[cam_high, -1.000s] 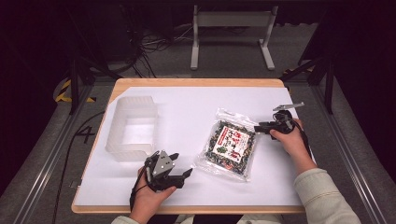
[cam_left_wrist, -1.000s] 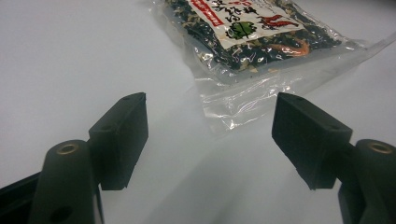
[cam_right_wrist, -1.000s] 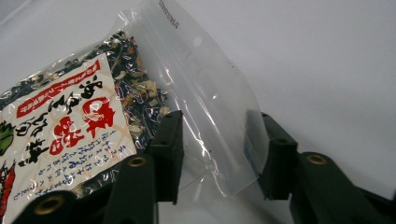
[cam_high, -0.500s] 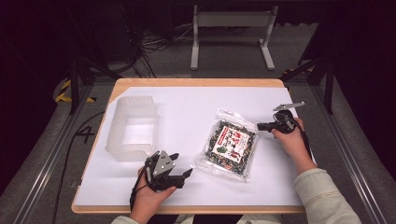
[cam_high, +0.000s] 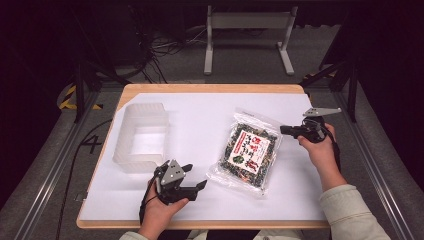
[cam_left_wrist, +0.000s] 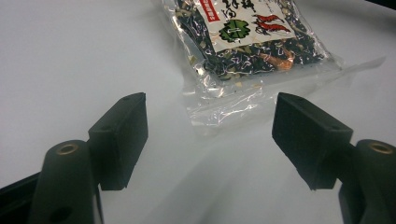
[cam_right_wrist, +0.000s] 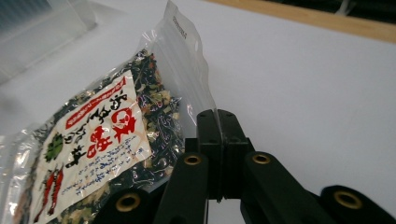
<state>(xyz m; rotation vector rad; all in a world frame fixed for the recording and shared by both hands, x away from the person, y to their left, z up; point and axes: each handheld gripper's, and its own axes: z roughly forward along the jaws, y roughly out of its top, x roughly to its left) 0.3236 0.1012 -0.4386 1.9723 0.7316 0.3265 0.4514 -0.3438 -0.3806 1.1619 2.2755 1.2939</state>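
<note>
A clear bag of dried seaweed mix (cam_high: 248, 151) with a white and red label lies on the white sheet right of centre. My right gripper (cam_high: 283, 129) is at the bag's far right edge, its jaws shut on the clear plastic rim. In the right gripper view the black jaws (cam_right_wrist: 217, 121) meet on that rim, and the bag (cam_right_wrist: 93, 140) tilts up toward them. My left gripper (cam_high: 196, 175) rests near the front edge, left of the bag, with its jaws wide open. The left gripper (cam_left_wrist: 210, 135) points at the bag's near corner (cam_left_wrist: 247, 37), and nothing is between its jaws.
A translucent plastic container (cam_high: 142, 112) stands open on the left of the white sheet (cam_high: 200, 115). The wooden table edge (cam_high: 210, 88) runs along the back. Dark floor, cables and a metal stand lie beyond it.
My right hand has risen slightly with the bag's right edge lifting a little off the sheet. The left hand has stayed put.
</note>
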